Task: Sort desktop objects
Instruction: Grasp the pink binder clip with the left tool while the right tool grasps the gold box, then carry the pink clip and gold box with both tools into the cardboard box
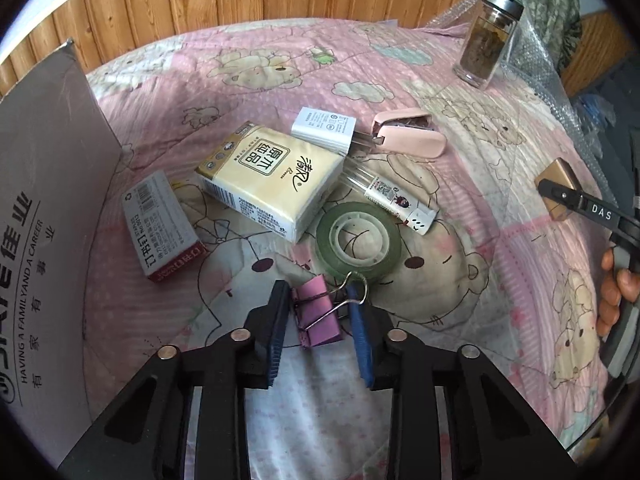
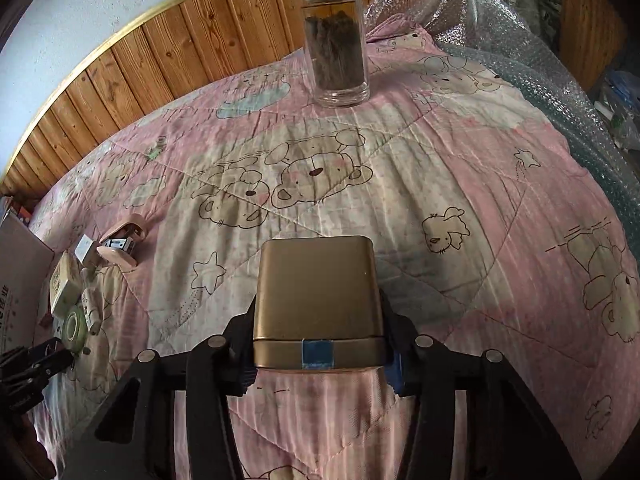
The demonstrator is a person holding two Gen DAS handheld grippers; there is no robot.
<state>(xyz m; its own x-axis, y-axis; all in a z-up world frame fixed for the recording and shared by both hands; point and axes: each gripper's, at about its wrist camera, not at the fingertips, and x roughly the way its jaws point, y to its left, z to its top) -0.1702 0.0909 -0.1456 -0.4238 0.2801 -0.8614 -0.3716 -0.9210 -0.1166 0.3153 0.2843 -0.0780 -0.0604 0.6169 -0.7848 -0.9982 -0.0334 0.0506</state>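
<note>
In the left wrist view my left gripper [image 1: 320, 312] is open, its fingers on either side of a pink binder clip [image 1: 318, 314] lying on the quilt. Just beyond the clip lie a green tape roll [image 1: 359, 240], a tissue pack [image 1: 272, 184], a staples box [image 1: 162, 226], a white charger [image 1: 324, 125], a pink stapler [image 1: 410, 134] and a clear tube [image 1: 394, 196]. In the right wrist view my right gripper [image 2: 320, 344] is shut on a gold tin [image 2: 318, 300], low over the quilt. The tin also shows in the left wrist view [image 1: 556, 184].
A grey cardboard box [image 1: 44, 208] stands at the left. A glass tea bottle [image 2: 336, 40] stands at the far side of the pink quilt [image 2: 480, 200]. Bubble wrap [image 2: 560, 80] lies at the right edge. Wood panelling backs the bed.
</note>
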